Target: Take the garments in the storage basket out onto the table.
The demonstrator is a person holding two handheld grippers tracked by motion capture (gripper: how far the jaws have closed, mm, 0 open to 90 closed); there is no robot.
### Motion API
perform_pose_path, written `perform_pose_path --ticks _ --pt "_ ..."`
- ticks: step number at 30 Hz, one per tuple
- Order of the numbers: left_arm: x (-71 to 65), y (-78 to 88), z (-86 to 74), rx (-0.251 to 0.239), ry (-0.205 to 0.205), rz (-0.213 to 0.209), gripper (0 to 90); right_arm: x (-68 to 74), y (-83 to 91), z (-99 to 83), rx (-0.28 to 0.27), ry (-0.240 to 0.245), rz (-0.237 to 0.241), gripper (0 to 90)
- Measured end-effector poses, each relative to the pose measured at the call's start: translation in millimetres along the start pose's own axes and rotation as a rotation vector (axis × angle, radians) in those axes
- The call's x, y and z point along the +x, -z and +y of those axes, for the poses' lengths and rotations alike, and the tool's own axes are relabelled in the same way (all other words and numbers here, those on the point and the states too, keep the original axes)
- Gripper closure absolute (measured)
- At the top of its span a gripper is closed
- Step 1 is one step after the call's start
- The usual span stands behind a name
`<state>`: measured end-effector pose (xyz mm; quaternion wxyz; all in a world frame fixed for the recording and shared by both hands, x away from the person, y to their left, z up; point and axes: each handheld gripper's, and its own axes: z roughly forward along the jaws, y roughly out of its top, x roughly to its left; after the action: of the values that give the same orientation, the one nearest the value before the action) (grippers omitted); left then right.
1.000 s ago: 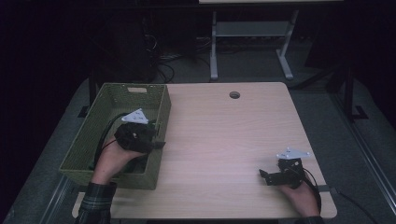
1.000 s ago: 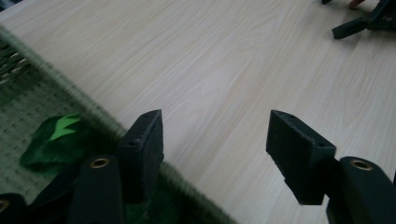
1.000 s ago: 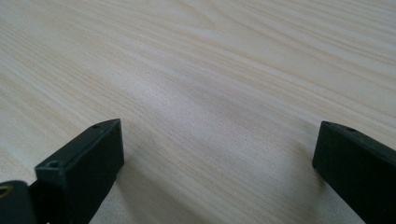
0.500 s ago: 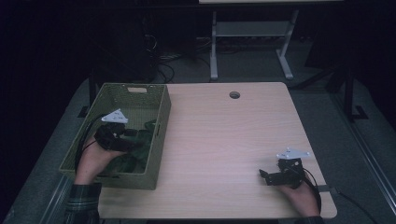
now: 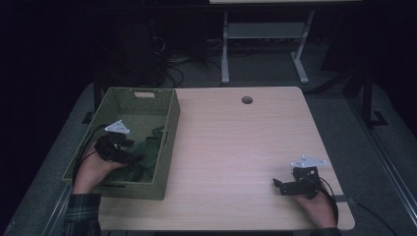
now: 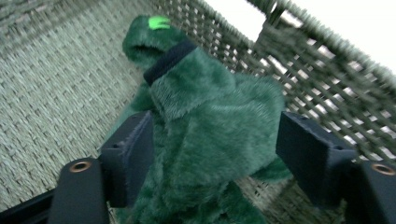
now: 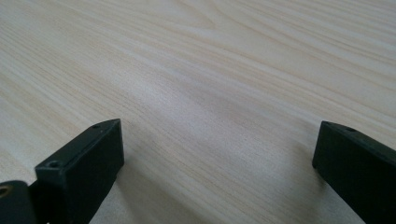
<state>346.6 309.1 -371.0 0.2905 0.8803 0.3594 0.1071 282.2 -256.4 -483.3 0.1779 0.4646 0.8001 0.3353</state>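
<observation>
The left gripper (image 5: pixel 129 156) has slid toward the near left corner of the green woven basket (image 5: pixel 169 129) and sunk lower, and its jaws have just been opening. They now stand wide around the green plush toy (image 6: pixel 205 140) on the basket floor; one pad may brush the fur, though I can't be sure. A grab looks imminent. The right gripper (image 5: pixel 281 185) rests open and empty on the table (image 5: pixel 236 147).

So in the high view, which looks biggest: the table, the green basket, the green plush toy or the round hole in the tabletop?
1. table
2. green basket
3. green plush toy, partly hidden by the left tool
4. round hole
</observation>
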Motion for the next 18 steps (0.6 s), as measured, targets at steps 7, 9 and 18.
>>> perform_pose_path --ticks 7,9,18 --pt "0.5 -7.8 -0.4 0.031 -0.007 -0.019 20.1 0.0 0.0 0.0 0.0 0.001 0.0 1.9" --pt "1.2 -11.2 -1.0 0.041 -0.025 -0.023 19.4 0.0 0.0 0.0 0.0 0.0 0.0 1.8" --pt "8.0 -26.2 -11.0 0.125 -0.037 -0.031 37.0 0.0 0.0 0.0 0.0 -0.001 0.0 1.9"
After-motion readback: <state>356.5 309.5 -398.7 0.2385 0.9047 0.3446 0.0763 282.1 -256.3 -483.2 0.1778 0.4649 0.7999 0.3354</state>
